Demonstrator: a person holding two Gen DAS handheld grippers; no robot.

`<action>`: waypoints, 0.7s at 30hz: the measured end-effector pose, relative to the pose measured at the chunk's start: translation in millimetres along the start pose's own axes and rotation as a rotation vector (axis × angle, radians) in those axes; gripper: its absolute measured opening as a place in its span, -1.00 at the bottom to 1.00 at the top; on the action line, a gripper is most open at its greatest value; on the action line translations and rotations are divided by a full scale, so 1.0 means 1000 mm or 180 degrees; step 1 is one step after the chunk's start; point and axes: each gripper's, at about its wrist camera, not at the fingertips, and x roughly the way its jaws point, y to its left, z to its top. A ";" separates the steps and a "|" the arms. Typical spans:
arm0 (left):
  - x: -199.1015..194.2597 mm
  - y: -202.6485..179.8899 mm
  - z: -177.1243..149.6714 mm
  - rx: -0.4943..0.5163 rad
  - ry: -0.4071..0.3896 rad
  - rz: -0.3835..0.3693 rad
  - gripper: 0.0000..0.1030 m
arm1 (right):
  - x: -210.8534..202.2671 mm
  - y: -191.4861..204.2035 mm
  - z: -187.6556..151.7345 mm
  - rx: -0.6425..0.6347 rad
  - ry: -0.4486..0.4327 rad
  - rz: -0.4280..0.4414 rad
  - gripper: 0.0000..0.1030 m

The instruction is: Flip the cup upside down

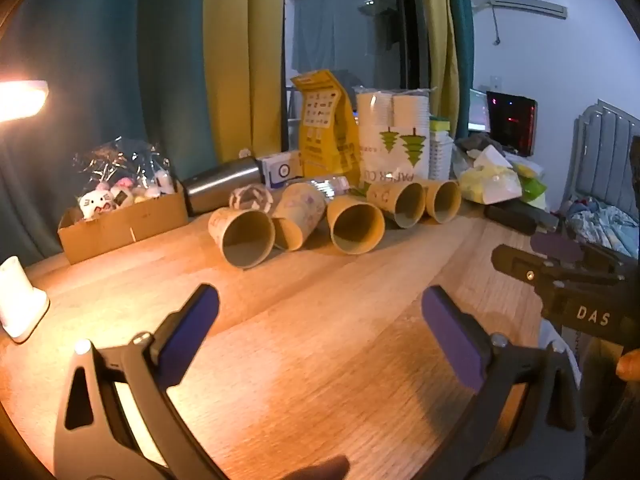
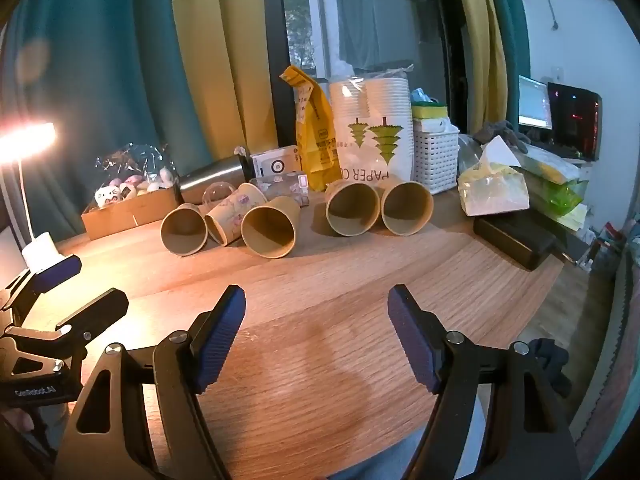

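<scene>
While both grippers hover above the wooden table (image 2: 320, 360), I see the biggest container at the back: a clear plastic sleeve (image 2: 372, 136) printed "PAPER CUP", standing upright and packed with stacked white cups. Left of it, at the table's far corner, I have a shallow cardboard box (image 2: 128, 210) holding small plush toys under crinkled cellophane. A white slotted basket (image 2: 435, 158) stands just right of the sleeve with sponges piled on top; what sits inside it I cannot tell. A steel flask (image 2: 212, 182) lies on its side between box and sleeve. In front of all this, five paper cups lie on their sides in a rough row, mouths toward me, all showing bare interiors: a plain brown cup (image 2: 184, 230) at the left, a floral cup (image 2: 234, 214) touching it, a middle brown cup (image 2: 270, 232), then a pair (image 2: 378, 208) pressed together at the right. My left gripper (image 1: 320, 324) has its jaws spread wide with nothing between them, well short of the cups. My right gripper (image 2: 316, 328) is likewise released and carrying nothing.
</scene>
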 end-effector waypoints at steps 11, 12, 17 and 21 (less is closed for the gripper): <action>0.001 -0.005 -0.003 0.0099 -0.0050 -0.0032 0.99 | -0.003 0.000 -0.002 0.0009 0.0015 0.0017 0.49; -0.001 -0.005 -0.004 0.0102 -0.0072 -0.0021 0.99 | -0.004 0.000 -0.002 0.0010 0.0015 0.0015 0.49; -0.010 0.000 -0.005 0.0013 -0.0215 -0.0018 0.99 | -0.004 -0.001 -0.002 0.0016 0.0011 0.0024 0.49; -0.012 0.002 -0.005 -0.0023 -0.0243 0.0017 0.99 | -0.004 0.001 -0.003 0.0007 -0.0001 0.0034 0.49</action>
